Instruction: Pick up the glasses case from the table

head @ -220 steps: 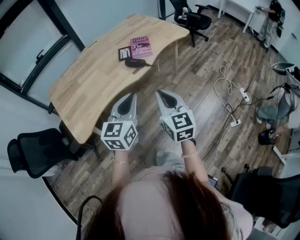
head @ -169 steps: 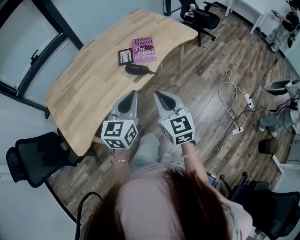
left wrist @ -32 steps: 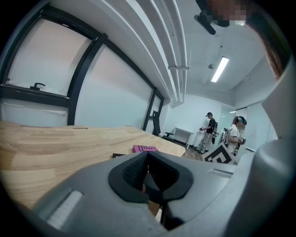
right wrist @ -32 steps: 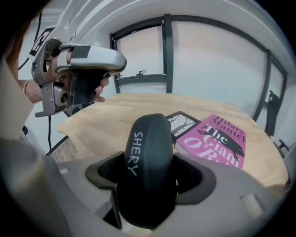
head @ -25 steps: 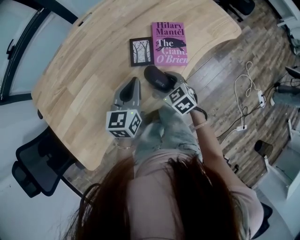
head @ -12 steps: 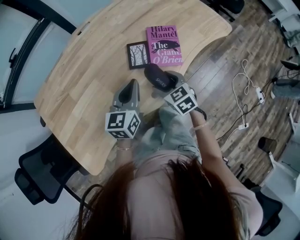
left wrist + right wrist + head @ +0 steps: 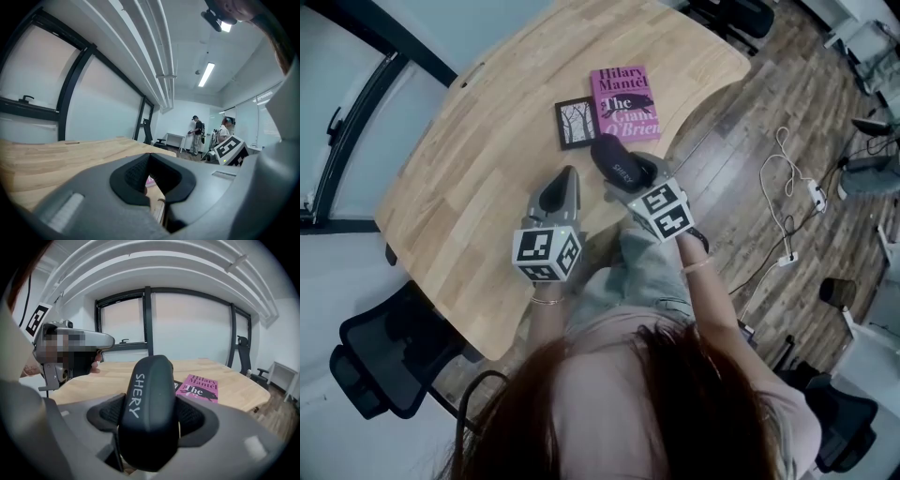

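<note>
The glasses case (image 7: 615, 164) is dark and oblong, with white lettering on its lid. My right gripper (image 7: 630, 180) is shut on it by the table's front edge, just short of the pink book. In the right gripper view the case (image 7: 149, 394) fills the gap between the pads of the right gripper (image 7: 150, 420) and tilts upward, off the tabletop. The left gripper (image 7: 569, 172) hovers over the wood to the left of the case, shut and holding nothing. Its tips meet in the left gripper view (image 7: 149, 154).
A pink book (image 7: 625, 101) and a small black-framed picture (image 7: 577, 122) lie on the wooden table (image 7: 478, 169) beyond the case. A black office chair (image 7: 384, 366) stands at lower left. Cables (image 7: 787, 173) trail over the floor at right. People (image 7: 196, 135) stand far back.
Several seconds ago both grippers hung short of the table and the case lay beside the book. The right gripper now holds the case; over the last second it has barely shifted.
</note>
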